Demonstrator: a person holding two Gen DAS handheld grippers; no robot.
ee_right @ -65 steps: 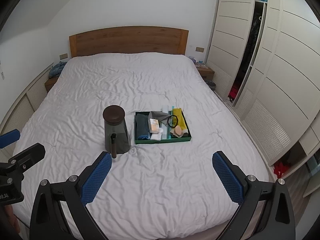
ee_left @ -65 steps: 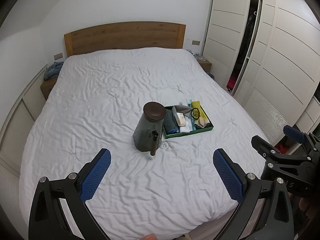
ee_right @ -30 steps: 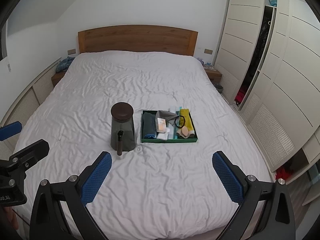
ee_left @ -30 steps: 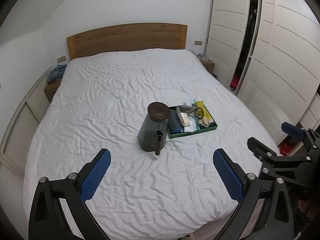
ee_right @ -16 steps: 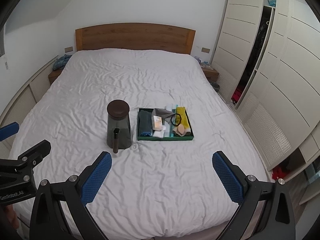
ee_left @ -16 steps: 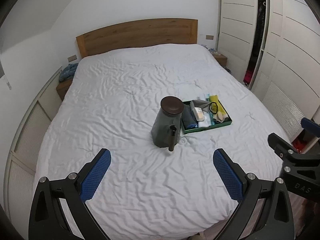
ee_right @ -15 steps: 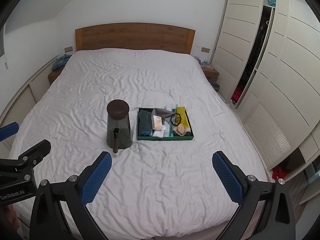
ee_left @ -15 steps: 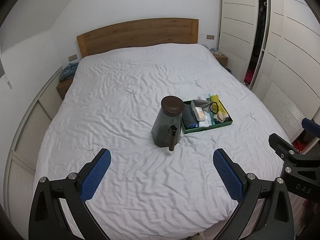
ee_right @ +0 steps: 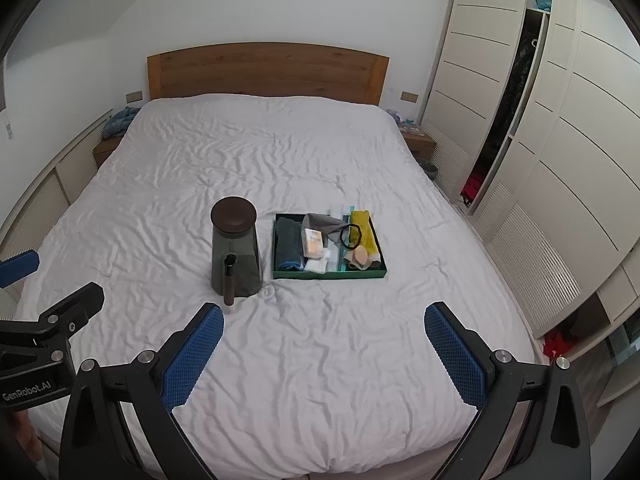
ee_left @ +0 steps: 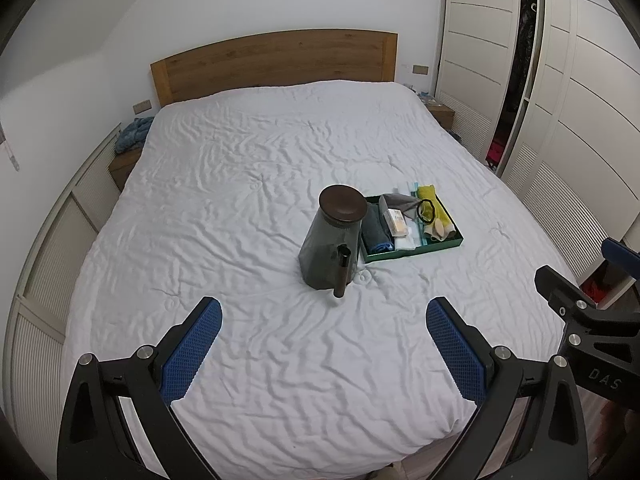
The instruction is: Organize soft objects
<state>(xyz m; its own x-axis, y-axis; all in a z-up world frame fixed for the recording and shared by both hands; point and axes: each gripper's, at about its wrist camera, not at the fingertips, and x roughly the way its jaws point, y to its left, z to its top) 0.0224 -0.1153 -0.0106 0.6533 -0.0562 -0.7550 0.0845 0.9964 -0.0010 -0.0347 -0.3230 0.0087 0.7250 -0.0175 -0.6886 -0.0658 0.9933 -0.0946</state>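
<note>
Left wrist view: we hover at the bed's near edge.
Our left gripper gapes empty; the green rectangular tray of folded soft cloths lies far ahead, right of the dark lidded jug.

Right wrist view: our right gripper likewise spreads wide, presumably ready to reach in.

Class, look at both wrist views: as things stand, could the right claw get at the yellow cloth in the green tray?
Probably yes. The right claw is open and empty, and only bare white sheet lies before the green tray. The yellow cloth lies uncovered on its right side; the dark jug stands clear on the left.
</note>
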